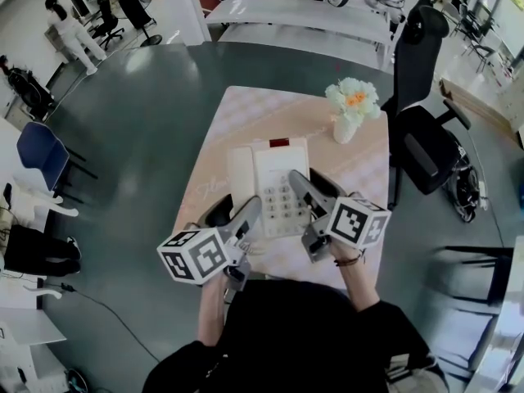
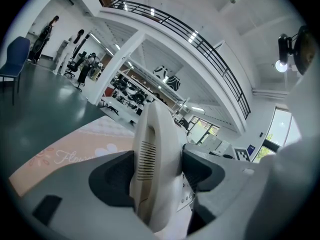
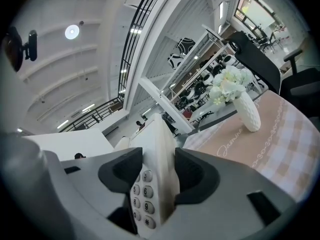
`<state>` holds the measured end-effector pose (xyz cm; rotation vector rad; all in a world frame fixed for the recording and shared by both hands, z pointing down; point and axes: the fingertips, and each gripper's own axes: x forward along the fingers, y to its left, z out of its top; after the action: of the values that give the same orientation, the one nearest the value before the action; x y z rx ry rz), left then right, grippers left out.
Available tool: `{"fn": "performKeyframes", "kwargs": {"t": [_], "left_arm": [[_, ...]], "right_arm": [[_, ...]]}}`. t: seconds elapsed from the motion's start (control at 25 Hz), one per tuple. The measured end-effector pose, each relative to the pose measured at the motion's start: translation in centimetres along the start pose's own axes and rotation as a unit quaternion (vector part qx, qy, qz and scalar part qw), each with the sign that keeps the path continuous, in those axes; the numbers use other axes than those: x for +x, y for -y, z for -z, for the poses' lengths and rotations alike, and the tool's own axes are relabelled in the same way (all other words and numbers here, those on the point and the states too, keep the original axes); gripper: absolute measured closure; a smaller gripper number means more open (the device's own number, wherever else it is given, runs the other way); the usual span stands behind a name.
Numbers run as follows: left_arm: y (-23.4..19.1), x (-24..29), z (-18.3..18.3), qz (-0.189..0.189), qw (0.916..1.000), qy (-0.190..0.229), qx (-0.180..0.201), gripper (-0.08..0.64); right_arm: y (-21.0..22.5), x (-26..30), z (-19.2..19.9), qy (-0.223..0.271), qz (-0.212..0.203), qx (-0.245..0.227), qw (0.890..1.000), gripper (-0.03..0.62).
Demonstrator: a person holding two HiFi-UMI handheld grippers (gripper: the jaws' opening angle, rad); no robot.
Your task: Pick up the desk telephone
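Observation:
A cream desk telephone (image 1: 270, 178) with a keypad and a handset along its left side sits over a small pink table (image 1: 368, 174). My left gripper (image 1: 250, 211) is shut on the telephone's left edge at the handset (image 2: 152, 169), near its front corner. My right gripper (image 1: 304, 188) is shut on the telephone's right edge beside the keypad (image 3: 142, 194). In both gripper views the phone body (image 3: 160, 149) fills the gap between the jaws and tilts up against the ceiling.
A white vase of pale flowers (image 1: 350, 109) stands at the table's far right corner. A black office chair (image 1: 422, 129) is right of the table, a blue chair (image 1: 42, 155) far left. Dark floor surrounds the table; white workbenches (image 1: 303, 15) and people stand beyond.

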<state>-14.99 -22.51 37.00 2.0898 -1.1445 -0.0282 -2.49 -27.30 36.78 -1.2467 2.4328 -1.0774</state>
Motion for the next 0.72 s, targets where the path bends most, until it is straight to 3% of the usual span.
{"fn": "performKeyframes", "kwargs": {"t": [0.72], "left_arm": [[0.25, -0.14, -0.17, 0.003, 1.0000, 0.003, 0.000, 0.268]], "right_arm": [[-0.32, -0.27, -0.52, 0.006, 0.006, -0.011, 1.000, 0.402]]}}
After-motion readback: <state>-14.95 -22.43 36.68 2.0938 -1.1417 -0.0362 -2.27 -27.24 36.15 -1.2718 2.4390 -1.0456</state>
